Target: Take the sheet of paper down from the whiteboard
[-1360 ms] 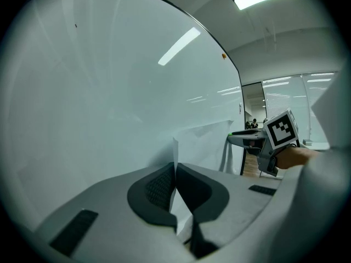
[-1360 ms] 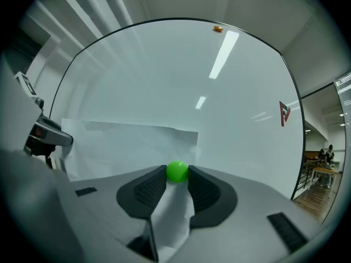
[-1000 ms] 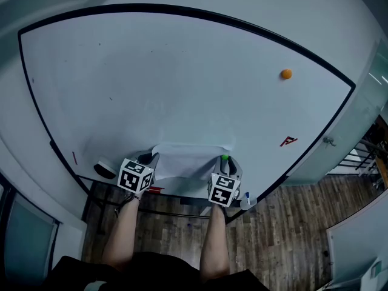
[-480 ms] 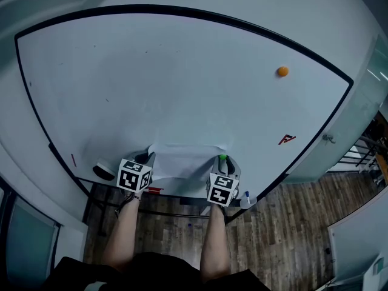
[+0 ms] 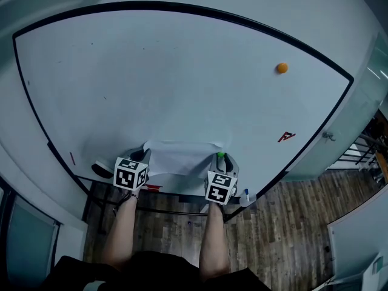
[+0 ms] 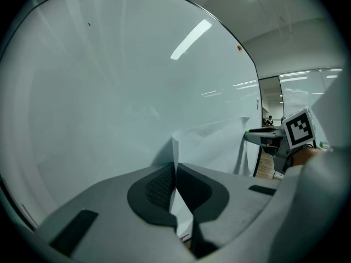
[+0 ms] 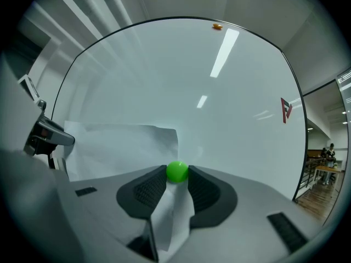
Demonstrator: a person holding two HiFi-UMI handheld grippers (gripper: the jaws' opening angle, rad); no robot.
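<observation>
A white sheet of paper (image 5: 180,157) hangs low on the whiteboard (image 5: 182,71), bowed out from it between my two grippers. My left gripper (image 5: 144,157) is shut on the sheet's left edge, and the paper (image 6: 214,147) runs from its closed jaws (image 6: 175,167) toward the right. A round green magnet (image 7: 177,171) sits at the sheet's right edge, and my right gripper (image 7: 177,175) is shut on it at the fingertips. A fold of the paper (image 7: 120,147) lies between those jaws under the magnet. From the head view the green magnet (image 5: 221,155) shows just above the right gripper (image 5: 222,161).
An orange magnet (image 5: 282,68) sits high on the board's right, with a red mark (image 5: 287,137) lower down. An eraser (image 5: 102,170) lies on the tray at the left, and a small bottle (image 5: 245,197) stands at the right. Wooden floor lies below.
My left gripper has shifted slightly left with the sheet's left edge. The right gripper and the green magnet have stayed where they were.
</observation>
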